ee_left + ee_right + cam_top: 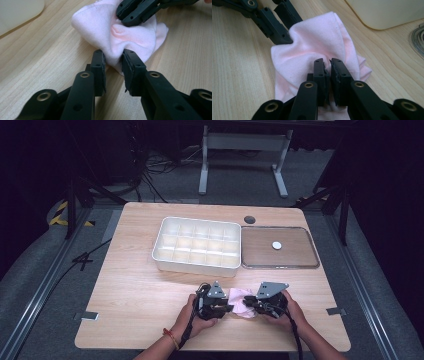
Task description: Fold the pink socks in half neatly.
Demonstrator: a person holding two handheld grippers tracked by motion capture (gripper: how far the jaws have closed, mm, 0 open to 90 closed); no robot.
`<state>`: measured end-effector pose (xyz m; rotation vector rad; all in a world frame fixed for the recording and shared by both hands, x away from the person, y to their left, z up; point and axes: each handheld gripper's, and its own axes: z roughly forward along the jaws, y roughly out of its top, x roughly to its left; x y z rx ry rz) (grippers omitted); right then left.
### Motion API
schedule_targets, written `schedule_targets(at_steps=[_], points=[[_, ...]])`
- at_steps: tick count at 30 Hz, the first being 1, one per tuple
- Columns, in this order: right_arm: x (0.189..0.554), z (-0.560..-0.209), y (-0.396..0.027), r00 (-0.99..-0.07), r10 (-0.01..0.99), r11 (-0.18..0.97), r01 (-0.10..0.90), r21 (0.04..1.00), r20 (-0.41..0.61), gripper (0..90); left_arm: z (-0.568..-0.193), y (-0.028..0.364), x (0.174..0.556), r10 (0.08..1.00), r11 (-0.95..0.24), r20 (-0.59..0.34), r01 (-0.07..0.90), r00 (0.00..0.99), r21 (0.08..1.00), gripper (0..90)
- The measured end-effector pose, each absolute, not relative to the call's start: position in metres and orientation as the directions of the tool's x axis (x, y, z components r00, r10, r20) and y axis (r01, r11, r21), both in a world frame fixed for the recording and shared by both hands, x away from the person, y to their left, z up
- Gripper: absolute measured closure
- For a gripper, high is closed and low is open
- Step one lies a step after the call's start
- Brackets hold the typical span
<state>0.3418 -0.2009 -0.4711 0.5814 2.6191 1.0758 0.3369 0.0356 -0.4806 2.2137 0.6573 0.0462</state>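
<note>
Pink cloth on the near part of the counter, in front of the white divided tray. Your left gripper pinches one bunched edge; your right gripper has its fingers narrowed onto a fold on the opposite side — two opposed grips, likely so you can fold or roll the fabric without it slipping. The clear lid lies beside the tray.
</note>
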Motion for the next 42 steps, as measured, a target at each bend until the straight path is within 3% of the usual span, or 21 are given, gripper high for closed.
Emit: schedule_targets(at_steps=[5, 7, 9, 13, 18, 24, 29, 35, 42], points=[[0.342, -0.471, -0.2, -0.889, 0.45, 0.649, 0.264, 0.713, -0.08, 82.7, -0.479, 0.036, 0.341, 0.451, -0.506, -0.221, 0.452, 0.865, 0.735, 72.8], [0.341, -0.471, -0.2, -0.89, 0.448, 0.65, 0.261, 0.714, -0.084, 82.7, -0.477, 0.037, 0.342, 0.449, -0.474, -0.251, 0.467, 0.857, 0.747, 61.0], [0.341, -0.471, -0.199, -0.891, 0.447, 0.651, 0.26, 0.713, -0.084, 82.8, -0.475, 0.038, 0.342, 0.43, -0.453, -0.273, 0.468, 0.86, 0.759, 58.1], [0.341, -0.471, -0.199, -0.89, 0.449, 0.653, 0.261, 0.711, -0.085, 82.9, -0.476, 0.033, 0.341, 0.422, -0.474, -0.257, 0.453, 0.869, 0.755, 61.6], [0.341, -0.471, -0.198, -0.889, 0.449, 0.654, 0.26, 0.711, -0.088, 83.1, -0.475, 0.029, 0.341, 0.428, -0.475, -0.232, 0.435, 0.874, 0.765, 75.1], [0.342, -0.471, -0.195, -0.891, 0.446, 0.651, 0.257, 0.714, -0.086, 83.3, -0.473, 0.024, 0.339, 0.423, -0.488, -0.19, 0.399, 0.886, 0.776, 82.2], [0.343, -0.471, -0.19, -0.891, 0.443, 0.658, 0.25, 0.711, -0.097, 81.9, -0.471, 0.025, 0.338, 0.428, -0.504, -0.164, 0.386, 0.889, 0.773, 82.8], [0.343, -0.463, -0.195, -0.87, 0.481, 0.633, 0.256, 0.73, -0.112, 62.5, -0.468, 0.029, 0.337, 0.44, -0.504, -0.156, 0.387, 0.884, 0.772, 82.9], [0.342, -0.458, -0.211, -0.839, 0.53, 0.612, 0.276, 0.741, -0.125, 64.0, -0.467, 0.03, 0.337, 0.443, -0.508, -0.144, 0.38, 0.885, 0.772, 82.8]])
